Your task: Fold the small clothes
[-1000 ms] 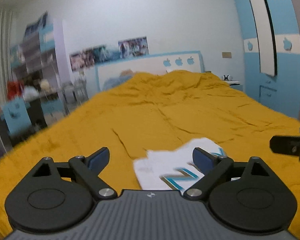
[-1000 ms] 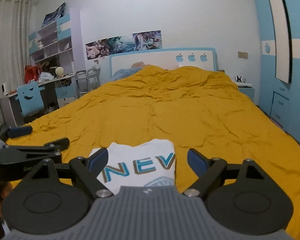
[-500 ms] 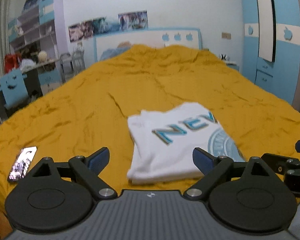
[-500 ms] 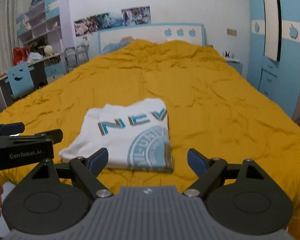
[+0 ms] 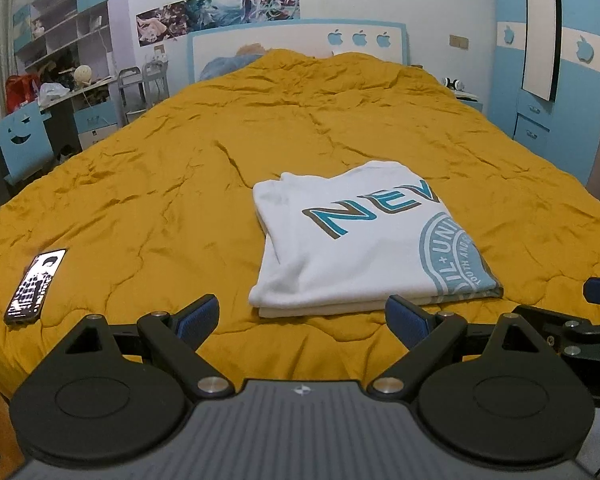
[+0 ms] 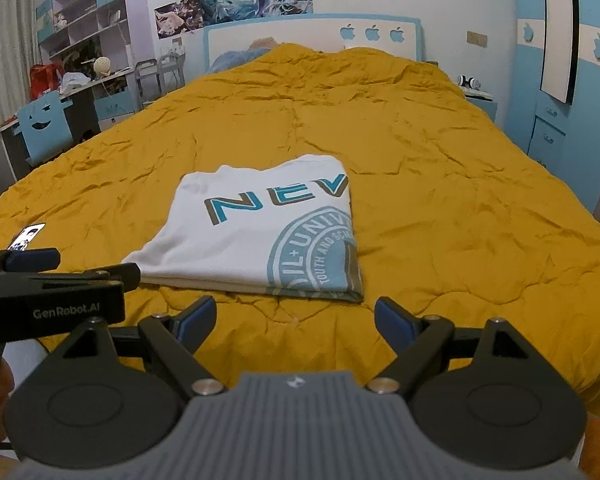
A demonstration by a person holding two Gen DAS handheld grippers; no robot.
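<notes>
A white T-shirt [image 5: 360,240] with blue "NEV" lettering and a round blue print lies folded into a flat rectangle on the yellow bedspread [image 5: 340,120]. It also shows in the right wrist view [image 6: 260,232]. My left gripper [image 5: 302,318] is open and empty, held back from the shirt's near edge. My right gripper [image 6: 294,318] is open and empty, just short of the shirt's near edge. The left gripper also shows at the left of the right wrist view [image 6: 60,264].
A phone [image 5: 36,280] lies face up on the bedspread near the bed's left front corner. A desk with a blue chair [image 5: 20,140] stands left of the bed. A blue wardrobe [image 5: 560,80] stands at the right.
Both grippers have pulled back and risen from the shirt, which now lies fully in view. The phone has come into view at the left.
</notes>
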